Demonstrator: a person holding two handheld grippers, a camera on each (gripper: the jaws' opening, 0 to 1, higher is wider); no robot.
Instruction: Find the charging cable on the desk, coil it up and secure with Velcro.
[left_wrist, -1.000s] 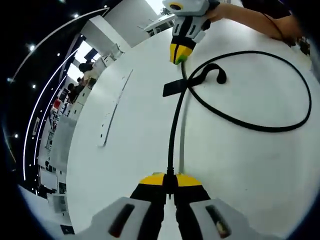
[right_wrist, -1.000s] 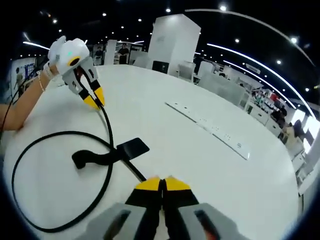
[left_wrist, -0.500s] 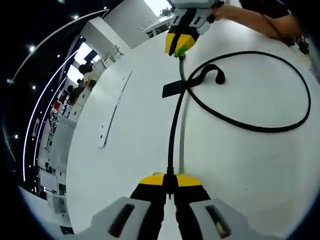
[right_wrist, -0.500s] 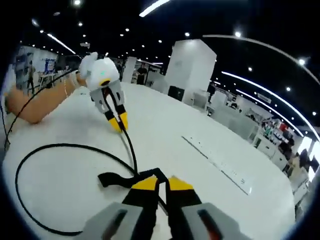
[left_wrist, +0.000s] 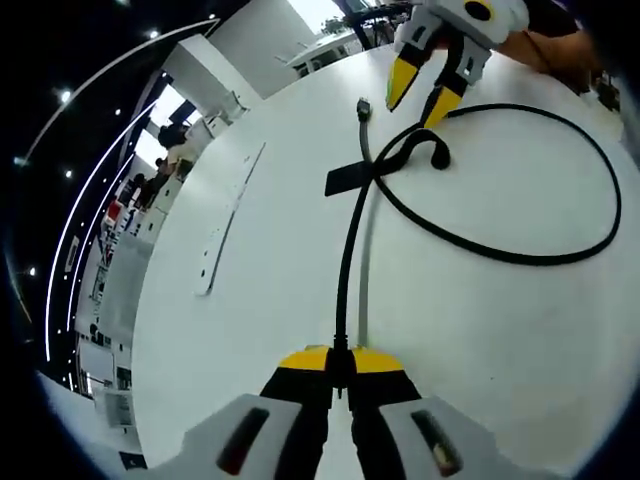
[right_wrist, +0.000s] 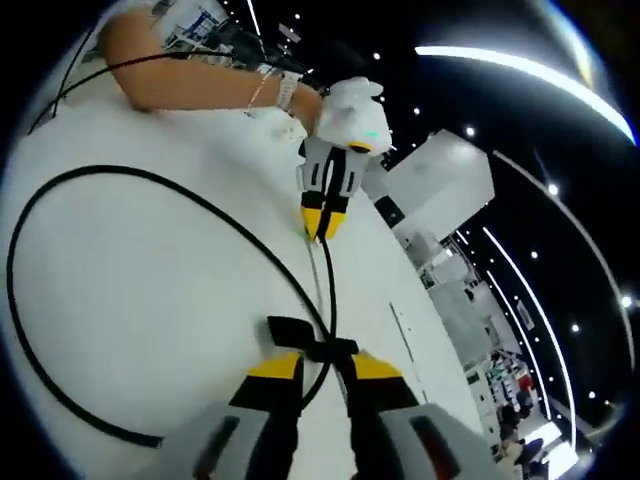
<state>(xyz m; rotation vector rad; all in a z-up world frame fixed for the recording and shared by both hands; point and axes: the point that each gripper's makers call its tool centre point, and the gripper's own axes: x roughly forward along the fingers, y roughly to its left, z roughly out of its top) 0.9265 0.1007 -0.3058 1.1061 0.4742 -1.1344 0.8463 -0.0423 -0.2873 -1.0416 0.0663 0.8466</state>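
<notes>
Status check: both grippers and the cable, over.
Left gripper shut on cable. Right gripper open above the Velcro strap. Cable loosely looped on desk; nothing obstructing.

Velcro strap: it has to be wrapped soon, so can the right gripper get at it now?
Probably yes. The right gripper hangs open just above the Velcro strap, with nothing between them but cable.
</notes>
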